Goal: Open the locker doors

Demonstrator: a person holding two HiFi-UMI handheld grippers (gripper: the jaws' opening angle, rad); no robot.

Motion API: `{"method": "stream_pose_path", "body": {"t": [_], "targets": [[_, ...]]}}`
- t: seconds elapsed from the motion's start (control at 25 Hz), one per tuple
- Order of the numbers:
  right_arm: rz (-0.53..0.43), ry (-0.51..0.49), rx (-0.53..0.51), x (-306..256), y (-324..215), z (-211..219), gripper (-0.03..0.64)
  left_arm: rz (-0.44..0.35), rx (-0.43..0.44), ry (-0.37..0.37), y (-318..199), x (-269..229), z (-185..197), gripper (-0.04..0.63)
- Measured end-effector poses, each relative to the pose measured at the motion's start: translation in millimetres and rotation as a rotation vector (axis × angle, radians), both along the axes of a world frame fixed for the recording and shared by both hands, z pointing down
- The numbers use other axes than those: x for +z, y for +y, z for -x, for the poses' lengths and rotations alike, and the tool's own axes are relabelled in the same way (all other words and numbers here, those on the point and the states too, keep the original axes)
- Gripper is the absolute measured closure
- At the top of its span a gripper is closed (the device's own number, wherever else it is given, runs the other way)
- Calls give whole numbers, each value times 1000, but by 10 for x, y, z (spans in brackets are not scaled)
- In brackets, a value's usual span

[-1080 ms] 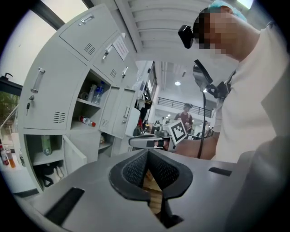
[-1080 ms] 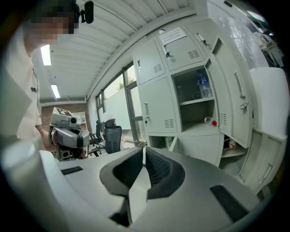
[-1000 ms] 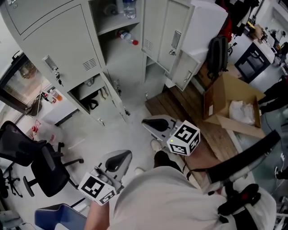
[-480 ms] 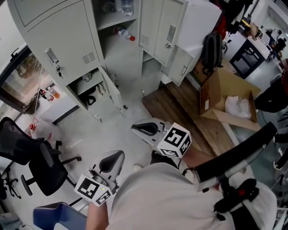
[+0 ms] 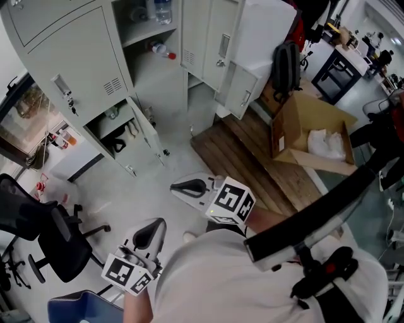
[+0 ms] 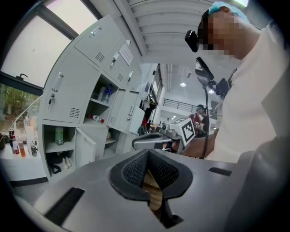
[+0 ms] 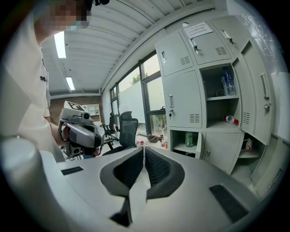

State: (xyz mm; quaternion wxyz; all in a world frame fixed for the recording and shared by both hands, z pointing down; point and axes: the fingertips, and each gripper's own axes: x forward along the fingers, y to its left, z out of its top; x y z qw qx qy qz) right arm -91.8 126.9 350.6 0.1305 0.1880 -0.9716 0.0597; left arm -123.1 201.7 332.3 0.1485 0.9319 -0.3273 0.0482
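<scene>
Head view: bank of grey lockers (image 5: pixel 161 82) at top of frame, well ahead of both claws, nothing touching it. Top-left door (image 5: pixel 69 50) closed, keys (image 5: pixel 71 107) hanging at its lock. Lower-left door (image 5: pixel 146 135) swung open. Middle column open, with water bottles (image 5: pixel 161 11) on the top shelf and a red-capped bottle (image 5: pixel 161 50) lying on the shelf below. Right-hand doors (image 5: pixel 218 38) also swung out. Left claw (image 5: pixel 156 224) low at left, right claw (image 5: pixel 175 187) mid-frame, both over the floor and apart from the lockers. Black office chair (image 5: pixel 44 233) at left, wooden platform (image 5: pixel 246 158) and open cardboard box (image 5: pixel 309 135) at right, black backpack (image 5: pixel 286 66) by the lockers' right end. Left gripper view: left claw clenched, pads meeting at the tips, nothing between them; lockers off to the left, green bottle (image 6: pixel 59 135) upright in the open lower compartment. Right gripper view: right claw clenched and empty; lockers to the right with open compartments facing the camera, left claw at left in the person's hand (image 7: pixel 65 132)
</scene>
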Motion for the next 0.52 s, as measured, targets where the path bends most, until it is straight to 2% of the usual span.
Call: {"method": "stream_pose_path", "body": {"t": [0.52], "targets": [[6, -4, 33, 23, -119, -276, 594, 13, 35, -5, -123, 48, -240, 584]]}}
